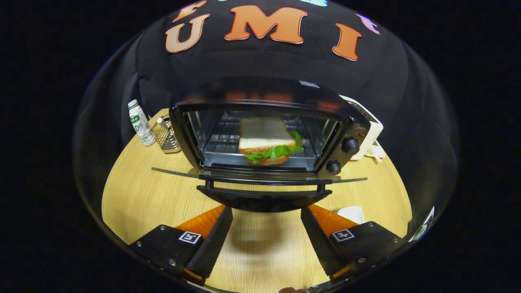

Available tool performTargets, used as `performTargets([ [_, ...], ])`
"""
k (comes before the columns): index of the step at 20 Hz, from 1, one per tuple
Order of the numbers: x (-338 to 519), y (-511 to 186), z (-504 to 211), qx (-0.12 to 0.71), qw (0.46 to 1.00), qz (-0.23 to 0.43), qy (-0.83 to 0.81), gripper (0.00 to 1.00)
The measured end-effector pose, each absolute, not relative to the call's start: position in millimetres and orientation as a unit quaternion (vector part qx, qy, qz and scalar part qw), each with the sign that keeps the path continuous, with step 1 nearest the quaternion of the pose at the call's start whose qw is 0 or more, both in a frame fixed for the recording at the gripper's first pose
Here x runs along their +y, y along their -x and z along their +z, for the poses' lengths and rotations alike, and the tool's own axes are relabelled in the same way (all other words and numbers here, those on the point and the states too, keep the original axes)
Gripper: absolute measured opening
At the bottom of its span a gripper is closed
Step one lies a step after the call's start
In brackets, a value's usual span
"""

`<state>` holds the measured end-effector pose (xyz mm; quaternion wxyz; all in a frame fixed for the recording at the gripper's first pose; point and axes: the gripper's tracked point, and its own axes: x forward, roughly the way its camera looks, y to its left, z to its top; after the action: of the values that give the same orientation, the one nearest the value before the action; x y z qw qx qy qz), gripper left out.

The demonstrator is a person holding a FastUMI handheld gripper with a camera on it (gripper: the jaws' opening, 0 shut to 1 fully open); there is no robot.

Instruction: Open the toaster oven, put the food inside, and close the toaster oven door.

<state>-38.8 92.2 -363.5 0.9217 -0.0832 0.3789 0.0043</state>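
Note:
A black toaster oven point(346, 122) stands on the wooden table with its glass door point(260, 176) folded down flat toward me. Inside, on the wire rack point(220, 142), rests a sandwich point(266, 140) of sliced bread with green lettuce sticking out. The door's dark handle point(262, 199) juts forward just ahead of my fingertips. My gripper point(266, 215) is open, its two fingers spread wide just below and in front of the handle, with nothing between them but bare table.
A small white bottle with a green label point(141, 123) and a wire basket point(166, 136) stand left of the oven. A white appliance point(372, 132) sits behind its right side. A white dish point(352, 213) lies by my right finger. The wooden table point(134, 195) spreads around.

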Motion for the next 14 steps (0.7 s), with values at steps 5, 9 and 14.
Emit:
performTargets([
  [5,90.6,11.0,-355.0,0.361,0.93,-0.002,0.073,1.0],
  [9,93.7,-14.5,-346.6,0.341,0.938,-0.002,0.06,1.0],
  [14,97.0,-41.9,-331.4,0.31,0.949,-0.001,0.059,1.0],
])
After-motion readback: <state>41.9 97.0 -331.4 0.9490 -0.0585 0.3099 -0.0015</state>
